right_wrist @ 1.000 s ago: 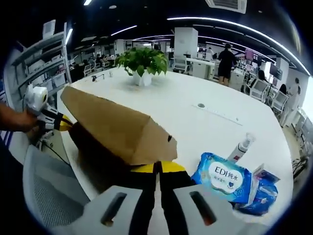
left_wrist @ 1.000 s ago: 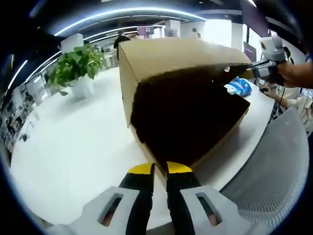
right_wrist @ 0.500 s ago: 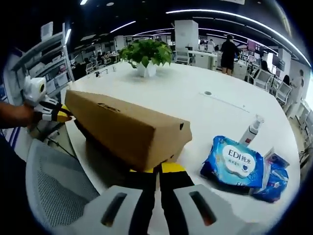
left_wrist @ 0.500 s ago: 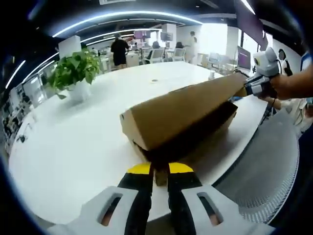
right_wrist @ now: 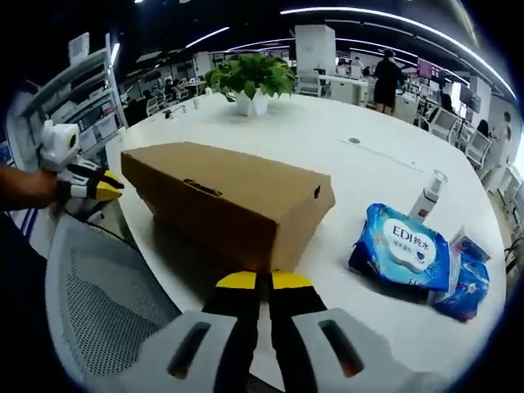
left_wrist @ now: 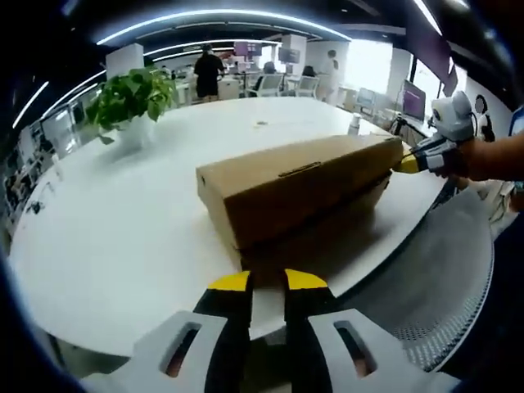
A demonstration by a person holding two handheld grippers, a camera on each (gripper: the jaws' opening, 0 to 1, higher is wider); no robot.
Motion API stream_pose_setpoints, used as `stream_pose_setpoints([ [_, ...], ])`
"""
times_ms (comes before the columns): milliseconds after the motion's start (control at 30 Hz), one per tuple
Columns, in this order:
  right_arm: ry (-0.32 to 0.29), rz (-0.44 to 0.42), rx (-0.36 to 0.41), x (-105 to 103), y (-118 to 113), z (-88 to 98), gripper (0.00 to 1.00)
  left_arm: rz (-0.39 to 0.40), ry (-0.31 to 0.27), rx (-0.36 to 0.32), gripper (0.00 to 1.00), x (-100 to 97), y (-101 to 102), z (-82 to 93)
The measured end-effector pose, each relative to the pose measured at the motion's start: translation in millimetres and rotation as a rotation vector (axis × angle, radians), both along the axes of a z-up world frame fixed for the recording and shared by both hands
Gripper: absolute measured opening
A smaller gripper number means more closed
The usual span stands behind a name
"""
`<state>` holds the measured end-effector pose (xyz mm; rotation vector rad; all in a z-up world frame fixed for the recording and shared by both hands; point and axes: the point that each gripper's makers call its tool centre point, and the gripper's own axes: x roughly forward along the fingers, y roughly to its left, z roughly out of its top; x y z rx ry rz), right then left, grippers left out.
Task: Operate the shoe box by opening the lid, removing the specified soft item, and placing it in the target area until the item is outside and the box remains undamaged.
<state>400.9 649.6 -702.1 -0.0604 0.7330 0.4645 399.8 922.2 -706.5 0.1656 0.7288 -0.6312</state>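
Currently the white table (left_wrist: pixel 106 221) carries everything, with a grey mesh chair (right_wrist: pixel 98 303) at its near edge. Shoe box (left_wrist: pixel 299 184) lies flat on the table, lid down and closed. Potted plant (right_wrist: pixel 252 80) sits well behind the box. Blue wipes pack (right_wrist: pixel 403 250) lies right of the box in the right gripper view, clear of it, small white bottle (right_wrist: pixel 427 196) just behind the pack. Left gripper (left_wrist: pixel 266 282): jaws a narrow gap apart, holding nothing, tips just short of the box end. Right gripper (right_wrist: pixel 264 282): jaws almost touching, holding nothing, just short of the box's other end.
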Motion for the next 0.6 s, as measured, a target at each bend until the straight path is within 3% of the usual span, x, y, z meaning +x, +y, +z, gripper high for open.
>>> stream_pose_setpoints([
  [400,0.054,-0.02,-0.002,-11,-4,-17.7,0.04,0.024,0.06,0.019,0.12,-4.5,10,-20.1],
  [600,0.073,-0.012,-0.013,-13,-4,-23.9,0.02,0.027,0.06,0.027,0.11,-3.7,10,-19.9],
])
